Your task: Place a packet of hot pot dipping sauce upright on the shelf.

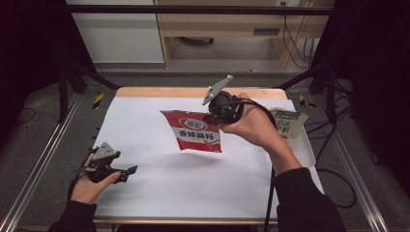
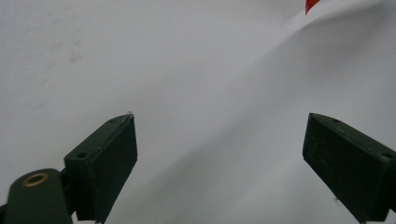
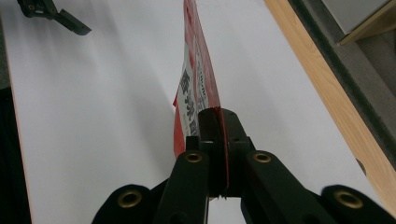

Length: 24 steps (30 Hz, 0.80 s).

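Resting near the front left corner of the white sheet (image 1: 193, 188), the left gripper (image 1: 126, 172) has its jaws wide apart and nothing between them. Farther in, the right gripper (image 1: 216, 117) has its jaws pressed together on one edge of the red packet (image 1: 196, 131), which hangs in the air above the middle of the sheet, its shadow below it. Behind the right hand (image 1: 254, 125), a green packet (image 1: 286, 123) lies at the far right of the sheet. I judge the step is carrying the red packet; the next move probably calls for lowering it flat before the jaws let go.
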Available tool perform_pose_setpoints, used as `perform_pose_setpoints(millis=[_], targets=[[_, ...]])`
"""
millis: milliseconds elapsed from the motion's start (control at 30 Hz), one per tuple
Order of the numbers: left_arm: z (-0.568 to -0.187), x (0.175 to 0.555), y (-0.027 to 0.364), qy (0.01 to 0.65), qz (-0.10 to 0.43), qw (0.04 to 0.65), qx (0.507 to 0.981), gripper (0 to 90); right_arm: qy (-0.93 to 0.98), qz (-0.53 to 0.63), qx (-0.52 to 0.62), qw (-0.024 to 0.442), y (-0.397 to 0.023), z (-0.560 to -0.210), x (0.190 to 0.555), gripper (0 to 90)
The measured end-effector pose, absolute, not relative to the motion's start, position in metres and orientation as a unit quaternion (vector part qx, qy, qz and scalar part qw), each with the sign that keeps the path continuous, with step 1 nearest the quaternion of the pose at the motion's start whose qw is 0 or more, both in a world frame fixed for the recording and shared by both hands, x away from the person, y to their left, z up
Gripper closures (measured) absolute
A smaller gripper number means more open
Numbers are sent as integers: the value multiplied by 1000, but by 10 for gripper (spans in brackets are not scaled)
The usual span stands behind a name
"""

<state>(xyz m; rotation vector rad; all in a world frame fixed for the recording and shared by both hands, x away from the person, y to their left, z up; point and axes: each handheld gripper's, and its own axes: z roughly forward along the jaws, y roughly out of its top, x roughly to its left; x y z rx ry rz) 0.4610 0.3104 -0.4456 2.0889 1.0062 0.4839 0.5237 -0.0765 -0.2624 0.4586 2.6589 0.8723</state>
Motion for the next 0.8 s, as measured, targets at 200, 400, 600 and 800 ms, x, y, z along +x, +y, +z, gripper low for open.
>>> perform_pose_setpoints(millis=[200,400,600,800], targets=[[-448,462,313,398,189,375,815,101,924,308,162,158,-85,-258,522,900],[-449,462,315,401,187,376,814,96,921,311,167,165,-99,-250,518,900],[-450,462,314,400,186,375,815,93,918,314,171,172,-111,-245,514,900],[-450,462,316,402,186,376,814,93,914,316,179,179,-124,-241,510,900]])
